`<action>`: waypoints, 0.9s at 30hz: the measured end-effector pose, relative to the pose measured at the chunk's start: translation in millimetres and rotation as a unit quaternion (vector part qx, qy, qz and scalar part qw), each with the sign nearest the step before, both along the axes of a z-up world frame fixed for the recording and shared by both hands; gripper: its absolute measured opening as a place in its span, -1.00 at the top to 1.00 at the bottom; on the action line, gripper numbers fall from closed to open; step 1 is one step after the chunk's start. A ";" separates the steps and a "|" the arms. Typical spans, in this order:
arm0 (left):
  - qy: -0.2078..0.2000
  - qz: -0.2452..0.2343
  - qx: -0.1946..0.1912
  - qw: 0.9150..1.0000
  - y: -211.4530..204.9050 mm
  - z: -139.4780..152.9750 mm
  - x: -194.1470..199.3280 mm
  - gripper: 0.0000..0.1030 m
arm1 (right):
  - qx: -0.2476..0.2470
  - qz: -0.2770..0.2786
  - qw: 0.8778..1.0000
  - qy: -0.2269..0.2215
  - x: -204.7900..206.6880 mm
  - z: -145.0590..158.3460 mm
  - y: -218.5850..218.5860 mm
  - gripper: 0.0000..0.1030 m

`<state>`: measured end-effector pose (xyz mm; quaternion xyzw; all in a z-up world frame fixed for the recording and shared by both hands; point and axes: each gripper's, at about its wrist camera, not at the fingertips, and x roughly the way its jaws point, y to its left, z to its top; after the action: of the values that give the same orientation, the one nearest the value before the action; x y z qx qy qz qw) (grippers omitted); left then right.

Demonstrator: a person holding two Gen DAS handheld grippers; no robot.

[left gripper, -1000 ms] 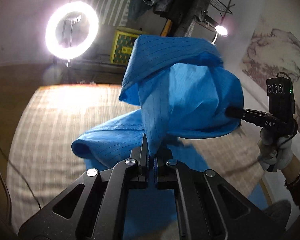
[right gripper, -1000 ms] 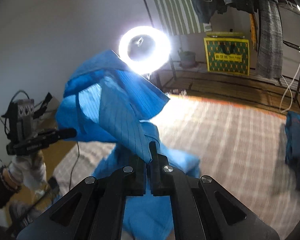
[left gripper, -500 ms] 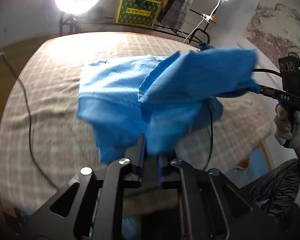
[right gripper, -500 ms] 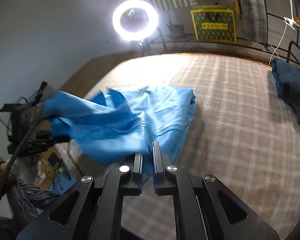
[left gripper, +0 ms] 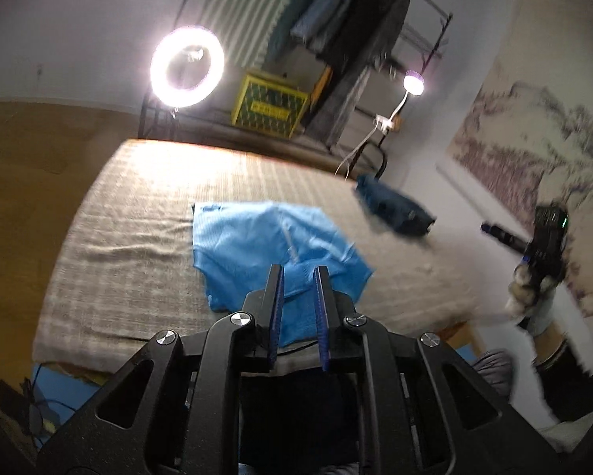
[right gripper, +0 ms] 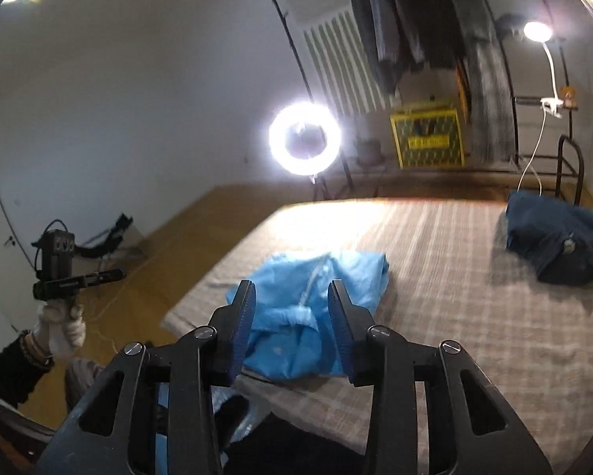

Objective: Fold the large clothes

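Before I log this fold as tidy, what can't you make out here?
- Blue garment: near edge hidden behind the left tool in the left view, behind the right tool in the right view.
- Fold layers: blurred, uncountable.
- Dark garment: crumpled, type unclear.
- Bed: near edge cut off.

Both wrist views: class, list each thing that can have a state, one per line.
Light blue garment: released, lying roughly folded on the bed.
Dark blue garment: bundled, lying apart.
Left gripper: jaws just opening, empty.
Right gripper: jaws just opening, empty.
Ring light: on.
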<state>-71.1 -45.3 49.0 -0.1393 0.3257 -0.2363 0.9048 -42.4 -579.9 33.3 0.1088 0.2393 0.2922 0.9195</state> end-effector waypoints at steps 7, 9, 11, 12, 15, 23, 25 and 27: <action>-0.041 0.019 -0.045 0.998 29.1 85.0 -41.7 -0.12 | 0.020 -0.013 0.999 -0.035 -31.5 26.2 -18.8 -0.15; -0.034 0.023 -0.047 0.998 30.1 84.4 -39.9 -0.13 | 0.031 -0.013 0.999 -0.029 -25.1 18.0 -17.7 -0.18; -0.007 0.027 -0.050 0.998 27.8 63.0 -23.5 -0.16 | 0.040 -0.010 0.999 -0.008 -11.2 3.2 -14.4 -0.18; 0.013 0.028 -0.057 0.998 28.2 50.9 -14.5 -0.17 | 0.043 -0.011 0.999 0.005 -3.0 -5.7 -11.8 -0.18; 0.073 0.036 -0.063 0.995 19.8 -4.2 27.3 -0.17 | 0.038 -0.029 0.997 0.055 25.3 -38.6 -0.5 -0.19; 0.193 0.074 -0.101 0.973 6.8 -135.2 139.7 -0.17 | 0.024 -0.075 0.982 0.172 108.6 -133.7 20.7 -0.19; 0.200 0.093 -0.089 0.971 4.9 -154.7 153.1 -0.17 | 0.029 -0.083 0.977 0.194 124.4 -157.1 22.9 -0.19; 0.218 0.096 -0.091 0.967 3.4 -174.9 168.9 -0.17 | 0.014 -0.091 0.972 0.214 139.7 -182.5 27.3 -0.19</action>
<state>97.9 -41.8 -125.9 -0.3001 0.4772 -0.1413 0.8138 97.3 -552.5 -149.2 0.2026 0.4156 0.1803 0.8681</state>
